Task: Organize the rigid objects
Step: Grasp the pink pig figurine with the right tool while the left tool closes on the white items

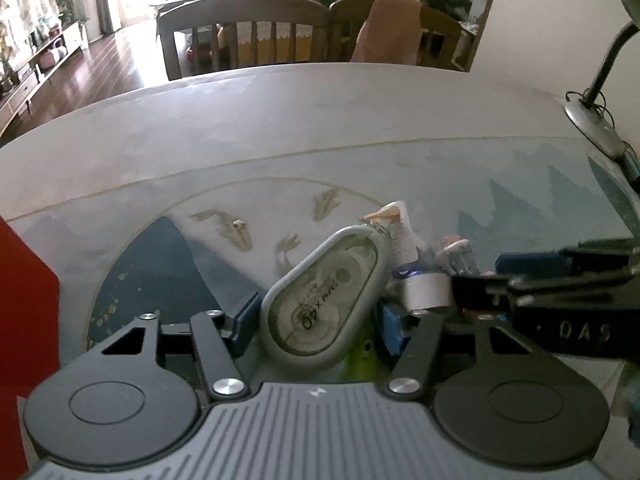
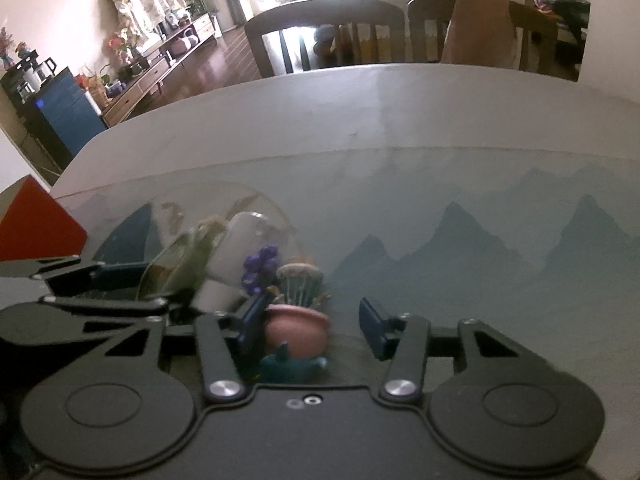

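Left wrist: tool (image 1: pixel 316 320) clamping correction tape (image 1: pixel 320 296).

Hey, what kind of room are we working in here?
Most likely a home dining area open to a living room: a table under a printed cover, wooden dining chairs behind it, and a long low cabinet with plants and ornaments along the wall.

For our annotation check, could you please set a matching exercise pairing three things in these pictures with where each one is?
Things:
1. correction tape dispenser
2. small pink pot with a cactus
3. red box

Places:
A. between the right gripper's open fingers
B. at the left edge of the table
C. clamped in the left gripper

Pairs: 1-C, 2-A, 3-B
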A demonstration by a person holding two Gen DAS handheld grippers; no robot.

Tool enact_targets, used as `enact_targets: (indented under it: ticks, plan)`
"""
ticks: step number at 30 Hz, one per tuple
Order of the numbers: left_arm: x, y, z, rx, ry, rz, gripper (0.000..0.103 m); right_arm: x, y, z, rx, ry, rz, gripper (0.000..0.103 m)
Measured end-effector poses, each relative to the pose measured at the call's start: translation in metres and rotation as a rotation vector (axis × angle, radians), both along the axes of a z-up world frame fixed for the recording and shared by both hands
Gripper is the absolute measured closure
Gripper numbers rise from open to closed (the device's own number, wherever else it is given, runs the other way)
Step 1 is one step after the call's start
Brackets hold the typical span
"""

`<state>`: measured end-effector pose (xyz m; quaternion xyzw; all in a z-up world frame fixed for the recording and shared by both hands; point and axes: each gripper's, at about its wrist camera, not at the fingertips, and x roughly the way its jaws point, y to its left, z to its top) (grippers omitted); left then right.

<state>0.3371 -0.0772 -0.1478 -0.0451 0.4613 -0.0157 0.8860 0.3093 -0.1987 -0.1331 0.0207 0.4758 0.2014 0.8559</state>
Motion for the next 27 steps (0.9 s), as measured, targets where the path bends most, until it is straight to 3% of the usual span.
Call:
enact_targets:
  ticks: [3, 11, 13, 15, 18, 27]
  plan:
    - [0.000, 0.000, 0.001, 0.000, 0.004, 0.007, 0.044, -0.004, 0.002, 0.000, 0.014, 0.001, 0.016, 0.068]
    - [-0.011, 0.009, 0.005, -0.051, 0.004, 0.041, 0.048, -0.018, -0.004, 0.008, 0.021, -0.021, -0.021, 0.068]
    - [-0.014, 0.011, 0.006, -0.064, 0.012, 0.047, 0.057, -0.023, -0.009, 0.012, 0.031, -0.022, -0.023, 0.068]
    - [-0.018, 0.013, 0.008, -0.080, 0.022, 0.057, 0.074, -0.029, -0.011, 0.014, 0.038, -0.015, -0.023, 0.068]
    - [-0.024, 0.015, 0.012, -0.107, 0.018, 0.057, 0.082, -0.040, -0.013, 0.017, 0.047, -0.012, -0.016, 0.068]
    - [-0.025, 0.014, 0.015, -0.064, -0.004, 0.055, 0.083, -0.053, -0.016, 0.021, 0.057, -0.013, -0.013, 0.068]
